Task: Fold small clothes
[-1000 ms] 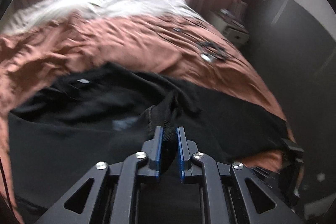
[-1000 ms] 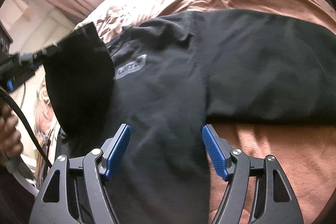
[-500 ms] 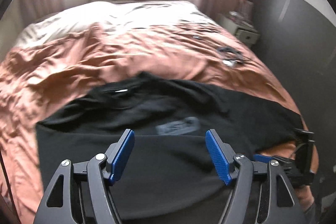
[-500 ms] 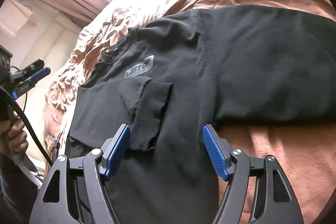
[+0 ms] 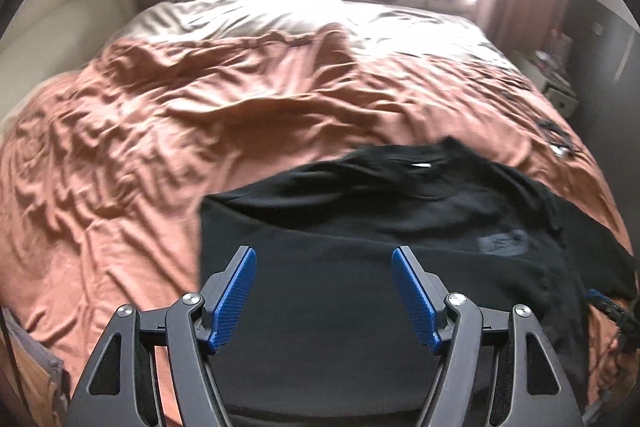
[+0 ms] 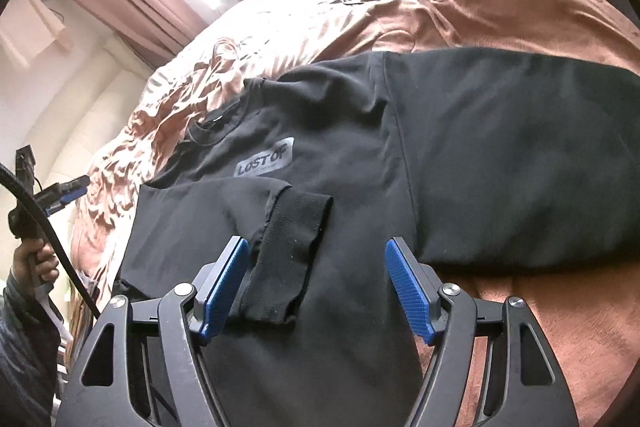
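Black long-sleeved cotton sweatshirt (image 6: 352, 163) with a grey chest logo lies flat near the front edge of the bed (image 5: 200, 115), which is covered in rumpled rust-brown bedding; one ribbed cuff (image 6: 288, 259) is folded onto its body. Left tool (image 5: 324, 291): jaws have just been opening, wide, empty. Right tool (image 6: 316, 287): wide apart, gripping nothing.

I see a matt black cloth sweatshirt (image 6: 360, 155) with a ribbed cuff (image 6: 288, 259), lying on a rumpled, faintly sheeny brown bedspread (image 5: 160, 131).
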`<act>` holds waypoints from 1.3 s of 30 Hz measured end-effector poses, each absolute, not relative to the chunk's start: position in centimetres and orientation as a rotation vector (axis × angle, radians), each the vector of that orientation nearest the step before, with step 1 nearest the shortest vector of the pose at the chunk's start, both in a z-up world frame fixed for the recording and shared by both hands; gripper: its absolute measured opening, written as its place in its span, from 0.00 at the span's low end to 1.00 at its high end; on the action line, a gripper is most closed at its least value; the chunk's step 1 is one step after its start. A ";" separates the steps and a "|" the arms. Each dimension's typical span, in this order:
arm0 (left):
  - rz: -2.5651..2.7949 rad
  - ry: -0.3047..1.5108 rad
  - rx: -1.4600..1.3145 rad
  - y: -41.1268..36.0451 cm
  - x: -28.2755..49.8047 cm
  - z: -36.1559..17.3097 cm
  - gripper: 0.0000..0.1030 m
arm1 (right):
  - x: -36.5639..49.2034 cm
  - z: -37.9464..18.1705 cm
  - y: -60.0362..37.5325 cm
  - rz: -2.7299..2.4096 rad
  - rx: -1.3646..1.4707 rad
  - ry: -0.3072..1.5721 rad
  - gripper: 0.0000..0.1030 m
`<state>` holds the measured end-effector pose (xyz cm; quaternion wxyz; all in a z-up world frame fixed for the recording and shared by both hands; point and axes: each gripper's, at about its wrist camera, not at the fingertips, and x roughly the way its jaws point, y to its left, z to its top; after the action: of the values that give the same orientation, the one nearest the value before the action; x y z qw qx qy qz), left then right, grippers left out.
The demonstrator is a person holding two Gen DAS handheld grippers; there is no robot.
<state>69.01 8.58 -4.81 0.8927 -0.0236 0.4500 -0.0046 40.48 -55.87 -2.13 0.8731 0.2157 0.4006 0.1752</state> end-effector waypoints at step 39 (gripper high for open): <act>0.109 1.016 -0.168 20.4 77.3 -19.0 0.09 | 50.6 -4.3 -48.6 0.338 0.307 1.035 0.03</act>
<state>77.34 20.42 -19.01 0.8689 -0.0805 0.4857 0.0520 50.62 -48.60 -4.28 0.8443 0.1456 0.4903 0.1600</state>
